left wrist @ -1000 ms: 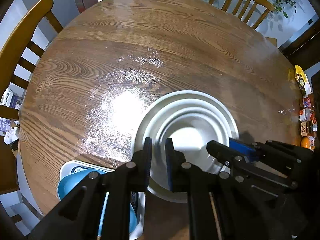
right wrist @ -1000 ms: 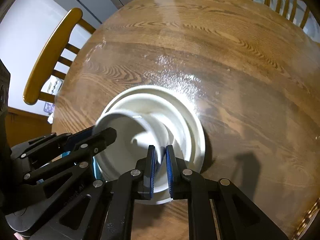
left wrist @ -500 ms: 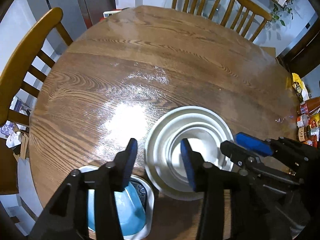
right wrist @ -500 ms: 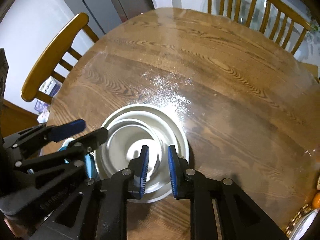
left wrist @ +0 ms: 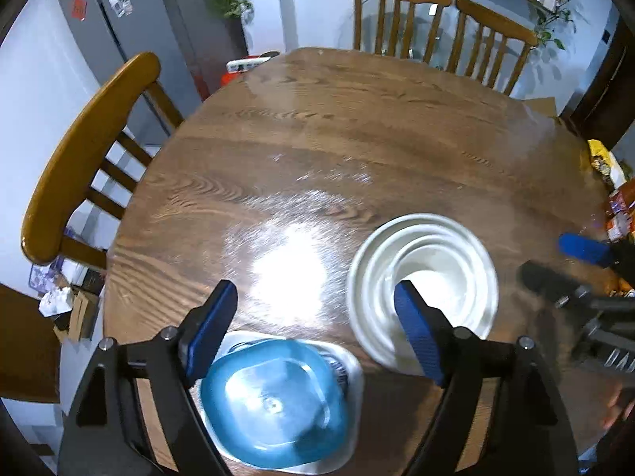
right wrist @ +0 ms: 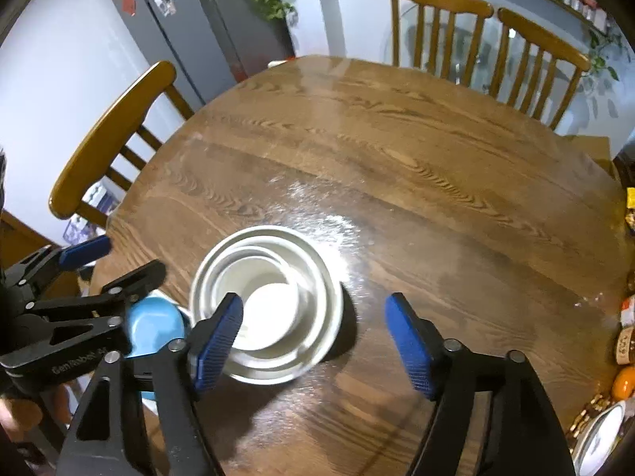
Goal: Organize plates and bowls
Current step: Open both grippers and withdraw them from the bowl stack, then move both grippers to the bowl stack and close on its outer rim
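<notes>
A stack of nested white bowls [left wrist: 436, 273] sits on a white plate near the front of the round wooden table [left wrist: 357, 139]; it also shows in the right wrist view [right wrist: 274, 297]. A blue square bowl [left wrist: 274, 400] rests on a white square plate [left wrist: 353, 369] at the table's front left; the blue bowl also shows in the right wrist view [right wrist: 152, 327]. My left gripper [left wrist: 317, 329] is open and empty, above and between the two stacks. My right gripper [right wrist: 313, 337] is open and empty, above the white stack's right side.
Wooden chairs stand at the left [left wrist: 83, 158] and at the far side [left wrist: 401, 20]. A grey fridge [left wrist: 131, 20] stands at the back left. Jars and packets [right wrist: 625, 341] crowd the right table edge, with another plate [right wrist: 599, 432] there.
Both grippers have opened wide and pulled up and back from the white stack. The right gripper let go of a white bowl, which now sits nested in the stack.
</notes>
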A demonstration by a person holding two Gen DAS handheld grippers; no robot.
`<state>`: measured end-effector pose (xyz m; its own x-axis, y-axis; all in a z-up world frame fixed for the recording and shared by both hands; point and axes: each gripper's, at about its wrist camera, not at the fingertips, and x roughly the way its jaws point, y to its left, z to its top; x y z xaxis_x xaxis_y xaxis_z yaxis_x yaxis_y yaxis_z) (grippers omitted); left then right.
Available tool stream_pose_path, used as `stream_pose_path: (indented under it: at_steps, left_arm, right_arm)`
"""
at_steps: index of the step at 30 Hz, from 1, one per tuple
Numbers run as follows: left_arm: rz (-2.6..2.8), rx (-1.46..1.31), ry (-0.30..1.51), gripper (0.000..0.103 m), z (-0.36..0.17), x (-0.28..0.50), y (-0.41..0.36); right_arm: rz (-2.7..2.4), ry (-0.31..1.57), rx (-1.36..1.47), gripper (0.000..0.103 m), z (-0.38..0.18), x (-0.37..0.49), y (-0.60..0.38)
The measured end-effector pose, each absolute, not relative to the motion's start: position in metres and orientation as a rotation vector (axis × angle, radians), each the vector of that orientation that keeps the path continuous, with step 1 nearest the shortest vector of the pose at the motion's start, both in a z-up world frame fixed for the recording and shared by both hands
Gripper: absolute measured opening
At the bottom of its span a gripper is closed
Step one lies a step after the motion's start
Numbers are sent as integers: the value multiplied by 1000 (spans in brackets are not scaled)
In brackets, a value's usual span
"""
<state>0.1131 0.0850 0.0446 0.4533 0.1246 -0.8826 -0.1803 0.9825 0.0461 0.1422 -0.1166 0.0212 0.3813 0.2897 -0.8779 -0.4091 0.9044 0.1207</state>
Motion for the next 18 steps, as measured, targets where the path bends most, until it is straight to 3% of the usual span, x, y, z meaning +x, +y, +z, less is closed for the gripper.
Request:
stream_pose_path:
  at_steps: [14,18]
  left_arm:
    - [209,-82,1186,80,12,118,112]
    - [216,-96,1217,76,1,122,118]
  right_arm:
    - [405,1185,-79,75,-10,156,-141]
    - [406,1208,-64,74,-22,160,-143]
